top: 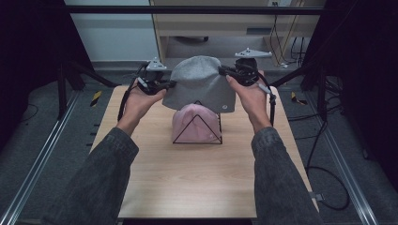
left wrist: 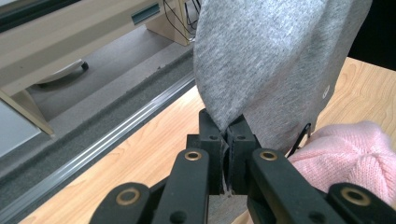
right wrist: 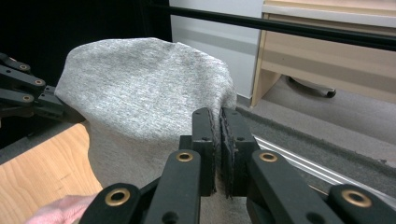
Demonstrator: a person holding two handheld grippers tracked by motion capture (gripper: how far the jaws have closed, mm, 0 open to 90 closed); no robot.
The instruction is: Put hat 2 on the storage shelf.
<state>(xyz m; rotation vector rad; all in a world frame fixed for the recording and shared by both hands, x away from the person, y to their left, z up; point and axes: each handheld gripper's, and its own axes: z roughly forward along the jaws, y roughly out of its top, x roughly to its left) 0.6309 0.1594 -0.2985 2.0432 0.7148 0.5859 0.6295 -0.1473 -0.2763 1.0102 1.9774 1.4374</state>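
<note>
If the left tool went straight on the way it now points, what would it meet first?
The grey beanie it already grips: the left tool is shut on the beanie's edge, and the fabric lies directly ahead. Beyond it probably the right tool, though depth is unclear.

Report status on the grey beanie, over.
Left gripper and right gripper shut on grey beanie, held above pink beanie on wire stand.

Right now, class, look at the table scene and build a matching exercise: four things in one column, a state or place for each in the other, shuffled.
Things:
1. grey beanie
2. pink beanie
3. black wire stand
4. wooden table

States:
A. carries the stand and lies under both hats
B. sits on the stand
C. held up by two edges, one in each hand-held gripper
D. three-cornered frame that holds a hat

Pairs: 1-C, 2-B, 3-D, 4-A
</note>
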